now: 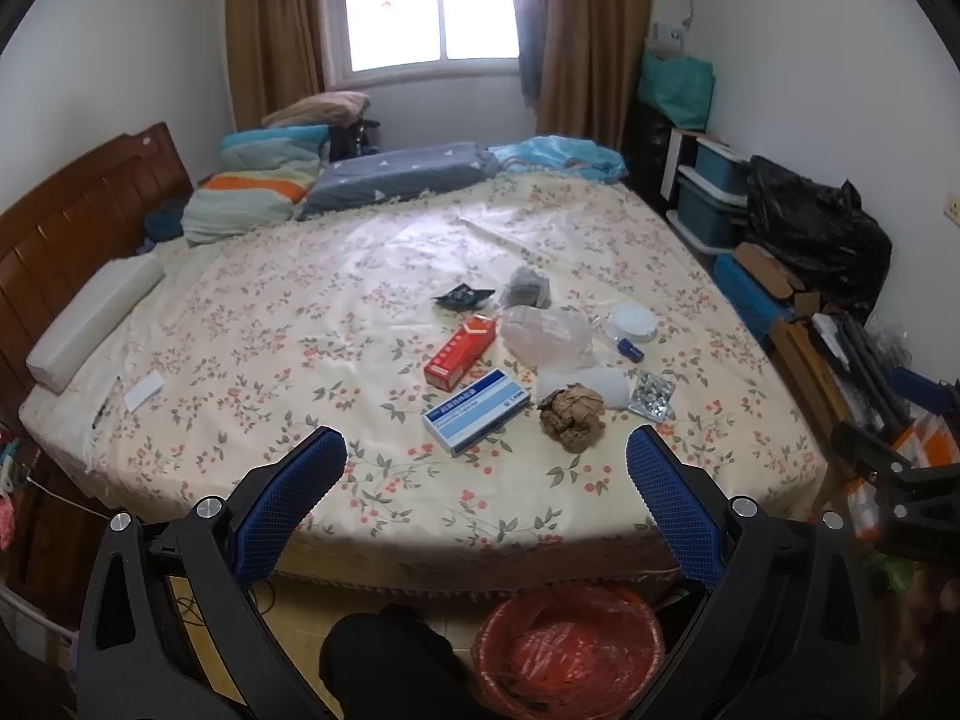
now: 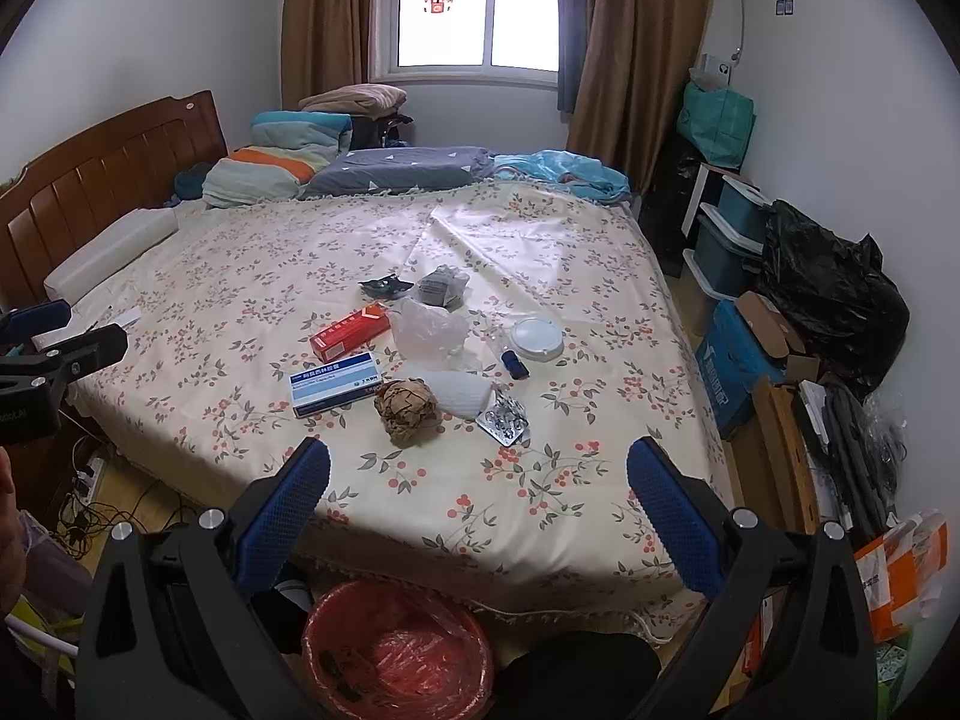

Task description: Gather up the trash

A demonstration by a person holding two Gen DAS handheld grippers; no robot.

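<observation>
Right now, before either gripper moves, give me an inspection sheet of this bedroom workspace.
Surface: bed with floral cover, flat.
Job's things: red box, blue-white box, crumpled brown paper, blister pack, clear plastic bag, round lid clustered mid-bed; red-lined bin on the floor at the bed's near edge.
Clutter: pillows and folded bedding near the headboard.
Grippers: left gripper and right gripper open, empty.
Cables: power strip with wires on the floor.
Surroundings: black bag, boxes along the wall.
</observation>
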